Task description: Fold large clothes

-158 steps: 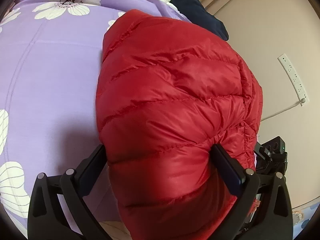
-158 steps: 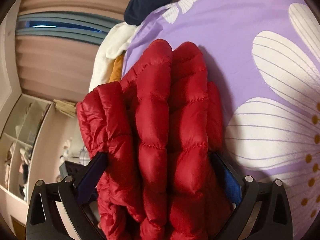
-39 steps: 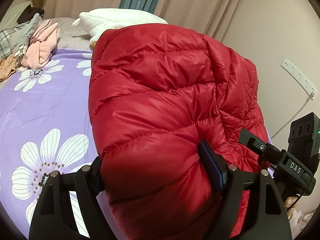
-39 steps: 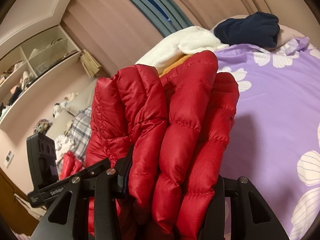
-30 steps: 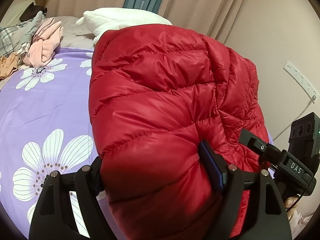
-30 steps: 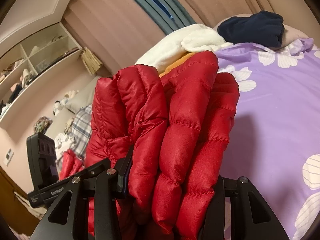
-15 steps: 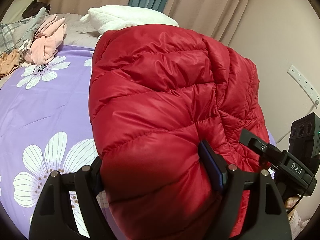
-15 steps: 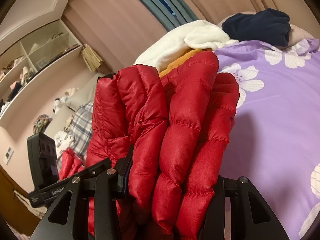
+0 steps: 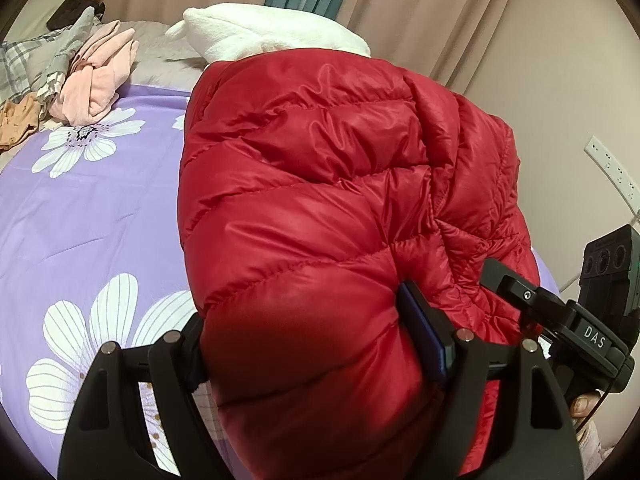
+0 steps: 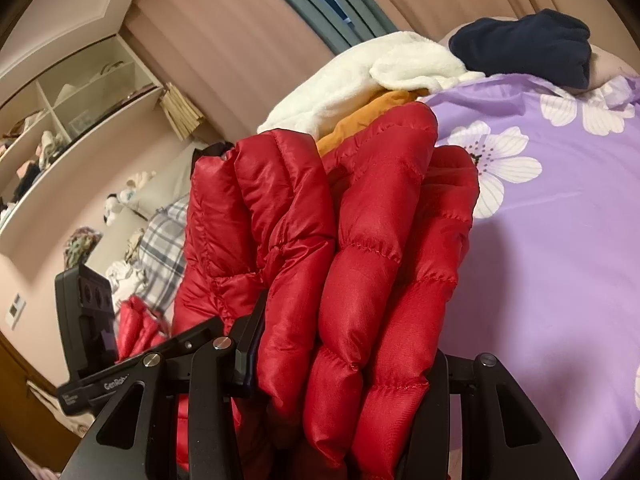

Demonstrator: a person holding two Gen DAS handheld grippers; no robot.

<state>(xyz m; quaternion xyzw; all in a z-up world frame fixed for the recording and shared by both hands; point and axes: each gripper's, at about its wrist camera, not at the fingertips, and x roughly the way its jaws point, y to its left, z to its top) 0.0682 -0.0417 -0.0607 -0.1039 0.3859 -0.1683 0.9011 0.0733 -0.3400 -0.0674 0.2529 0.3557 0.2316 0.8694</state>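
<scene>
**Both grippers clamp folded red jacket, held above bed**

Left gripper (image 9: pixel 320 344): fingers (image 9: pixel 424 332) set wide, pressing into a thick folded wad of the jacket (image 9: pixel 320 200). Padding bulges out between and over them. Left-side finger mostly buried under fabric.

Right gripper (image 10: pixel 344 360): fingers (image 10: pixel 250 344) closer together, pinching several stacked quilted layers of the same jacket (image 10: pixel 360 260) edge-on. Layers fan out above the grip.

Jacket reads as folded and bundled, carried between the two grippers, seemingly off the bed (image 9: pixel 80 220). Whether its lower edge touches the sheet: cannot tell, hidden below the frame.

Outward: purple flower-print bed is bare under and beside the bundle. Farther back, a white fleece (image 9: pixel 272 36), orange cloth (image 10: pixel 380 108) under it, navy garment (image 10: pixel 528 48), and a pink and plaid clothes pile (image 9: pixel 96 76). Curtains (image 9: pixel 420 8) and shelves (image 10: pixel 80 92) behind.

Risks, judged:
- Slick, puffy shell. Layers on the right could slide out one at a time, since the pinch catches only their edges; the fold would spring open.
- Down padding pushes back, so releasing one side early likely lets the bundle unroll.
- Setting down too near the white fleece could tip the stack onto it or drag it.
- The two grippers sit near each other; pulling apart would stretch the fold undone.
</scene>
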